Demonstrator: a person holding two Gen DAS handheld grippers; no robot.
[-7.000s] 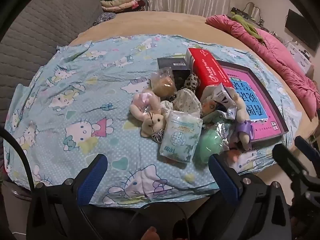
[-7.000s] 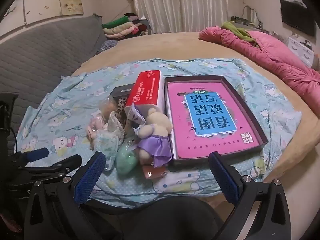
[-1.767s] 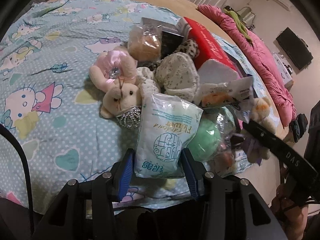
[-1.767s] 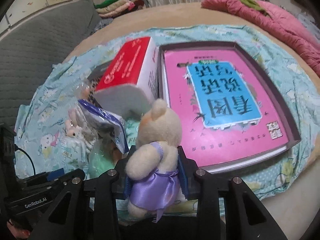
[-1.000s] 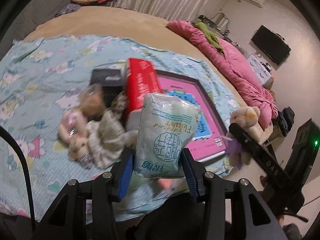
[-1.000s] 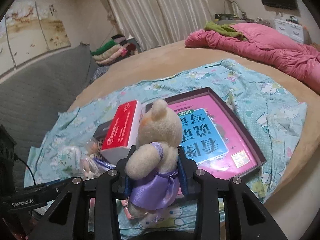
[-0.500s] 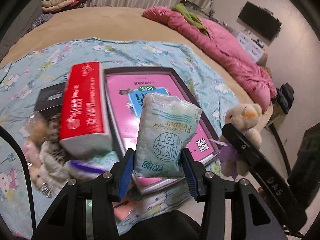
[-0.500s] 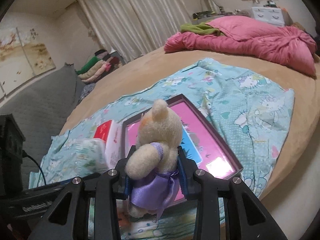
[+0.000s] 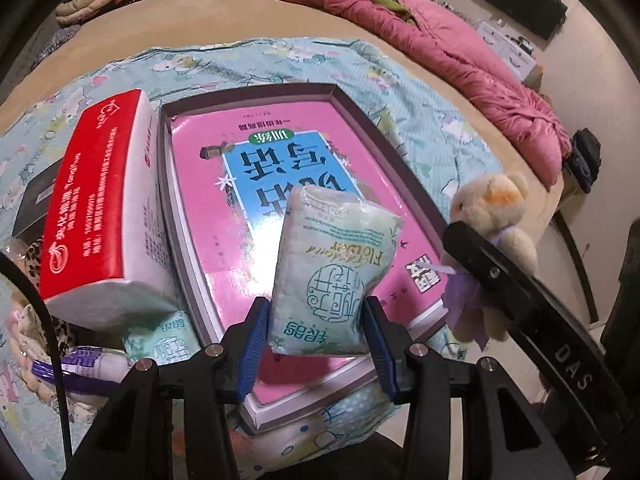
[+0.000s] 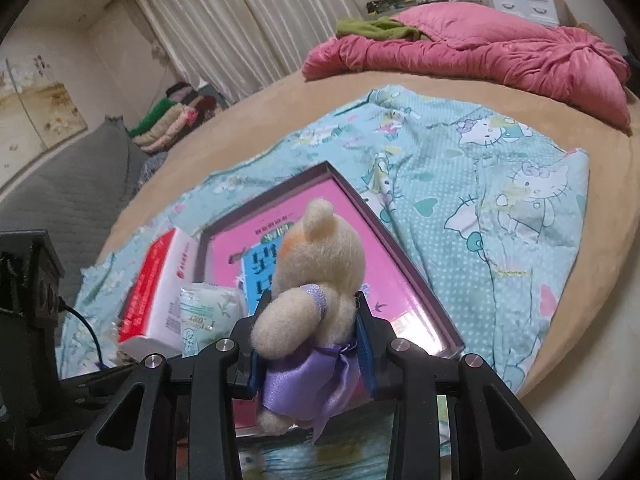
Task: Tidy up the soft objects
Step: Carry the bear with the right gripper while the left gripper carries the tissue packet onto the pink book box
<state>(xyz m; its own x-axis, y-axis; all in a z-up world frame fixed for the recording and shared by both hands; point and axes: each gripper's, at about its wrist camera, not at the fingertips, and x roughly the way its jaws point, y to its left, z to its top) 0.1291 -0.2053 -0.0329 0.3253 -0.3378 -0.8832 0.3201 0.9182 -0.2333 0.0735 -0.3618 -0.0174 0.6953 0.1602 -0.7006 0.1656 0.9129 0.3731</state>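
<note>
From the left wrist view, the left gripper (image 9: 318, 340) is clamped on a pale green tissue pack (image 9: 334, 276), its blue pads pressing the pack's lower corners from both sides. The pack stands upright between them, held in the air over the near end of the pink box (image 9: 280, 184), which lies open on the cartoon-print sheet (image 9: 352, 60). A red tissue box (image 9: 100, 208) leans against the pink box's left wall. Another green tissue pack (image 9: 168, 340) and a purple-labelled packet (image 9: 84, 364) lie at the lower left beneath the red box. At the right, the cream teddy bear (image 9: 492, 216) in its purple dress sits in the other gripper, just beside the pink box's right rim.

From the right wrist view, the right gripper (image 10: 310, 354) is closed on the teddy bear (image 10: 316, 264), pads squeezing its waist at the purple dress. The bear faces away, upright, hanging above the pink box (image 10: 384, 272) at its near right part. The tissue pack (image 10: 208, 312) shows just left of the bear, with the red tissue box (image 10: 160, 292) behind it. A pink quilt (image 10: 480, 48) is bunched at the far side of the bed.
</note>
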